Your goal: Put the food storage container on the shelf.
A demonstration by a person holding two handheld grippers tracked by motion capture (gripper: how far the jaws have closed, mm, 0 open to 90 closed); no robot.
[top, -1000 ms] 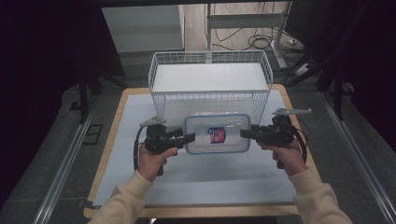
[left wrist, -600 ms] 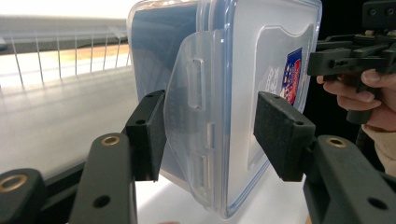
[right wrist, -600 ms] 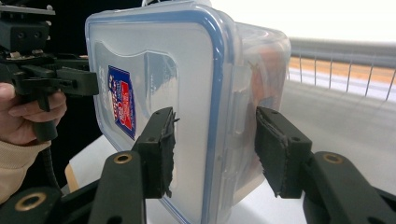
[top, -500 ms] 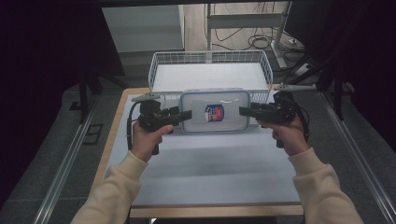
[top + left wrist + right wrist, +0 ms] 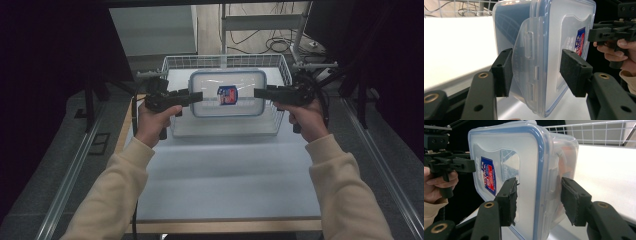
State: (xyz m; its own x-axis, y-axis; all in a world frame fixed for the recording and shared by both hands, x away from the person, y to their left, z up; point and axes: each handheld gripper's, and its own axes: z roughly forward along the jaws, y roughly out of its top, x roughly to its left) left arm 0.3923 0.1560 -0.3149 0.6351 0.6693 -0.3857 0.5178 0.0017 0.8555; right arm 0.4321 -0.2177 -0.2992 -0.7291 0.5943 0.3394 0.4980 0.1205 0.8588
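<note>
- The clear plastic box with a blue-edged lid is up in the air, right over the white wire basket. It lies flat, with its sticker facing up.
- The left gripper holds the box by its left end. In the left gripper view, the jaws sit on each side of the side clip, pinching that end.
- The right gripper holds the right end. In the right gripper view, its jaws pinch the lid edge and the wall of the box.
- The basket stands at the far side of the table, which has a pale mat on it.
- The lifting looks done. What seems left is to lower the box into the basket and let go.
</note>
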